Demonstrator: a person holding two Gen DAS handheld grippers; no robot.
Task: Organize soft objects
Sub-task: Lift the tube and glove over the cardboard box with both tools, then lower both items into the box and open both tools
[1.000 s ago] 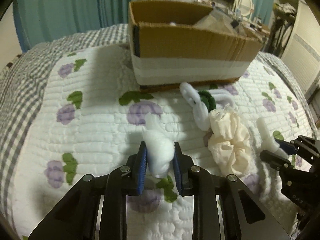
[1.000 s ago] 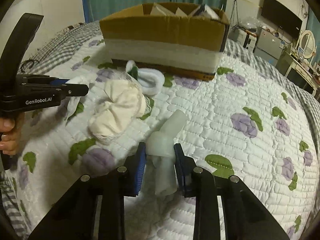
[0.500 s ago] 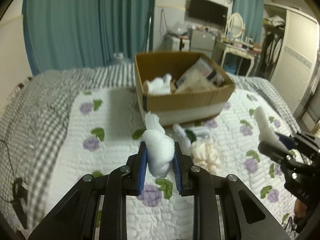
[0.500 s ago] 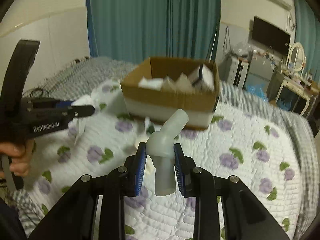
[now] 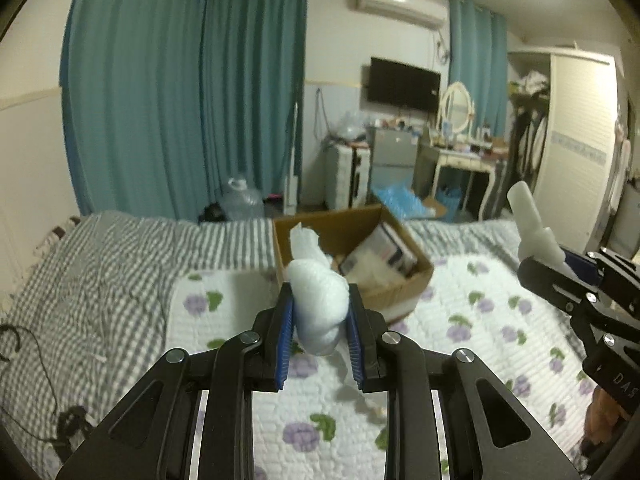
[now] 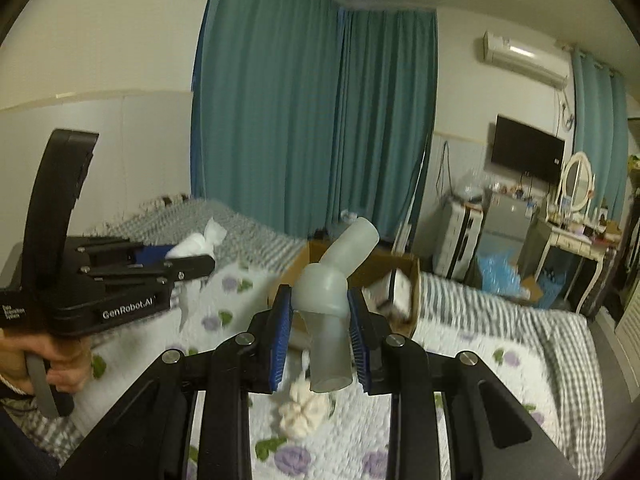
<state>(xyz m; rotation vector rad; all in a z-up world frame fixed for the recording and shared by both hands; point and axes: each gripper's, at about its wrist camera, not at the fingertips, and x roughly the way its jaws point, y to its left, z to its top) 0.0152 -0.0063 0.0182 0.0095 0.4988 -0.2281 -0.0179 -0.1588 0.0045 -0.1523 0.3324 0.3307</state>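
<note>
My left gripper [image 5: 320, 320] is shut on a white fluffy wad [image 5: 318, 304], held high above the bed. In the right wrist view that gripper [image 6: 188, 268] shows at the left with the wad [image 6: 196, 242] sticking out of it. My right gripper [image 6: 320, 320] is shut on a translucent bent soft tube [image 6: 332, 292]; the left wrist view has it at the right edge [image 5: 560, 268] with the tube [image 5: 534, 228] poking up. An open cardboard box [image 5: 400, 280] with several items inside sits on the bed ahead. A cream fabric scrunchie [image 6: 304, 412] lies on the quilt below.
The bed has a white quilt with purple flowers [image 5: 480, 340] over a grey checked blanket [image 5: 100, 272]. Teal curtains [image 5: 192, 100], a water jug [image 5: 242, 202], a small fridge [image 5: 392, 164] and a dressing table [image 5: 464, 160] stand beyond. A hand [image 6: 60, 364] holds the left gripper's handle.
Both grippers have risen well above the bed with their objects and tilted up toward level. The box now looks smaller and lower, and the room beyond has come into view.
</note>
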